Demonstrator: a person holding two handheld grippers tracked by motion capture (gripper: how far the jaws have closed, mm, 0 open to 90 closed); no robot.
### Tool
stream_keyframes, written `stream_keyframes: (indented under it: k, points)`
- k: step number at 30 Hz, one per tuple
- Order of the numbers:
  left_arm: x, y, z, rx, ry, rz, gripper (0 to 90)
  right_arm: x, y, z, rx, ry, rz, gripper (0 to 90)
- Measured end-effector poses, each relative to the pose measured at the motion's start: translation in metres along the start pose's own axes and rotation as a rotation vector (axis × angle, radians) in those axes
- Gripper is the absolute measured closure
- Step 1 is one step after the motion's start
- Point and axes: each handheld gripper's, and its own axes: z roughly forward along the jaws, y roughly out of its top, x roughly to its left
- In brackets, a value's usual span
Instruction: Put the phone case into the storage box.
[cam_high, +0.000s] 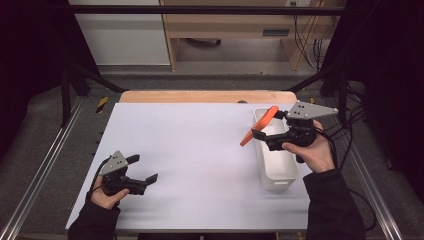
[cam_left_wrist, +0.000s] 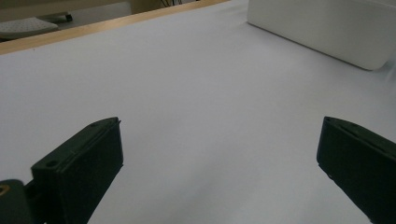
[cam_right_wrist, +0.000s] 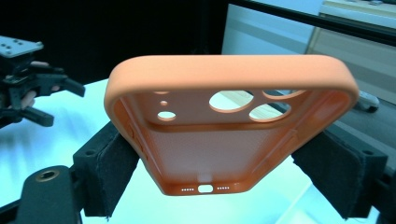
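An orange phone case (cam_high: 258, 125) is held up in the air at the right, tilted, over the left edge of a white bin (cam_high: 287, 176). My right gripper (cam_high: 267, 125) is shut on it, the pads pressing its two long sides. In the right gripper view the case (cam_right_wrist: 224, 135) shows its hollow inside, camera holes up and port holes down, between the jaws of my right gripper (cam_right_wrist: 223, 168). My left gripper (cam_high: 145, 168) rests low at the table's front left, open with nothing between its fingers. Its jaws stand wide apart over bare table in the left gripper view (cam_left_wrist: 222, 140).
The long white bin (cam_left_wrist: 327, 28) lies along the right side of the white table sheet (cam_high: 200, 150). A wooden strip (cam_high: 207, 96) borders the far edge. Metal rails run along both sides of the table. The left gripper (cam_right_wrist: 63, 103) appears far off in the right gripper view.
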Motion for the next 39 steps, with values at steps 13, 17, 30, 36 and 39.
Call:
stream_keyframes:
  k: [13, 17, 30, 36, 39]
  points:
    - [0.004, -0.004, 0.002, 0.005, -0.001, -0.003, 0.0, -0.017, 0.004, 0.005, 0.019, -0.110, 0.046, 16.1]
    - [0.004, -0.004, 0.003, 0.008, -0.003, -0.004, 0.0, -0.022, 0.005, 0.008, 0.023, -0.142, 0.052, 16.1]
    - [0.004, -0.005, 0.005, 0.015, -0.011, 0.005, 0.0, -0.039, 0.010, 0.020, 0.047, -0.291, 0.102, 16.1]
    - [0.005, -0.007, 0.008, 0.017, 0.001, 0.009, 0.0, -0.048, 0.010, 0.029, 0.080, -0.349, 0.118, 16.0]
    - [0.005, -0.007, 0.008, 0.028, 0.014, 0.008, 0.0, -0.052, 0.010, 0.033, 0.095, -0.368, 0.131, 16.1]
